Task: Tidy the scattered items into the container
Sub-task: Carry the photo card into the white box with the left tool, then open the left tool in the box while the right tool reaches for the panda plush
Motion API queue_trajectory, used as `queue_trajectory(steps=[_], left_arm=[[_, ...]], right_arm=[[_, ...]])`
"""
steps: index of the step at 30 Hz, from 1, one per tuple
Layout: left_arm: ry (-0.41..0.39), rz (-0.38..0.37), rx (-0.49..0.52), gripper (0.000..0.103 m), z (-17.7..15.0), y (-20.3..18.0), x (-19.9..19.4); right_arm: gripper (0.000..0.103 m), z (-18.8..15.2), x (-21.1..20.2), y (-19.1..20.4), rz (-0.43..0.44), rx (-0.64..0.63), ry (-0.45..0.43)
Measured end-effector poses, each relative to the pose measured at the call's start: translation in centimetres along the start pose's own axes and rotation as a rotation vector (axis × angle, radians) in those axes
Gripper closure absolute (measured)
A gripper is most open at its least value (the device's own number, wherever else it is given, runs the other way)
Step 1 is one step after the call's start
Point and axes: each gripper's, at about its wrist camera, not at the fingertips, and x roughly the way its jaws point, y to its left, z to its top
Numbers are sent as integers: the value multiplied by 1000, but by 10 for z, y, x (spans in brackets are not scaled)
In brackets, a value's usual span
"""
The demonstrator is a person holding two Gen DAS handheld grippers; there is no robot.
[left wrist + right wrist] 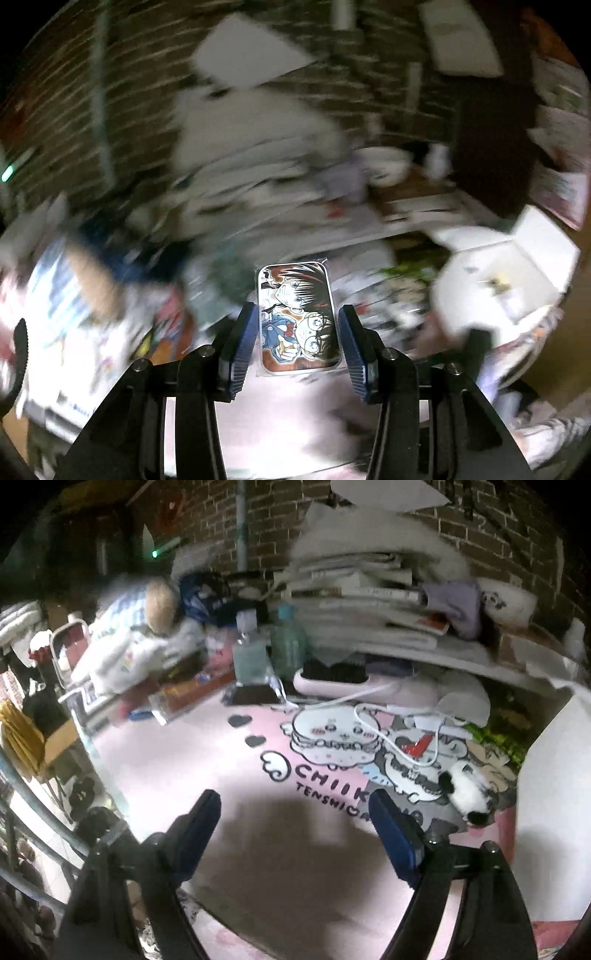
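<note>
Left wrist view is smeared with blur, yet the left tongs [297, 325] show plainly: their blue pads clamp the long edges of a sleeved cartoon card [298, 317] printed with two drawn faces — no lettering on it can be read. Ahead and to the right of these tongs sits a white container [517, 266], its lid flap raised; what lies inside is too blurred to tell.

Right wrist view shows the right tongs [295, 812] spread wide with nothing between them, above a pink mat [177, 768] covering the surface. Just ahead of the tips the mat reads "CHIIK" and, beneath it, "TENSHI" — the rest is hidden by the right finger. Beyond the lettering lies a white cable [391, 738], and ahead to the right, near the right finger, a black-and-white plush [469, 794]. Farther off stand two clear bottles [269, 653] and a stack of books [362, 590] whose spines are unreadable.
</note>
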Motion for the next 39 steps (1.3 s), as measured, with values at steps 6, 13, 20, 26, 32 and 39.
queue_trajectory(steps=[6, 13, 20, 26, 32, 39], left_arm=[[-9, -193, 147, 63, 35, -88, 11], [105, -341, 277, 63, 50, -180, 63], [240, -354, 337, 63, 40, -228, 115], [272, -366, 358, 62, 32, -237, 125], [254, -357, 364, 31, 30, -232, 119], [154, -376, 293, 20, 41, -198, 85]], right_arm=[[23, -7, 24, -9, -48, 2, 36], [23, -14, 35, -20, -58, 9, 58], [23, -16, 34, -29, -40, 27, 54], [23, -17, 31, -37, -35, 51, 50], [23, -17, 31, -37, -42, 55, 54], [23, -17, 29, -31, -54, 39, 61]])
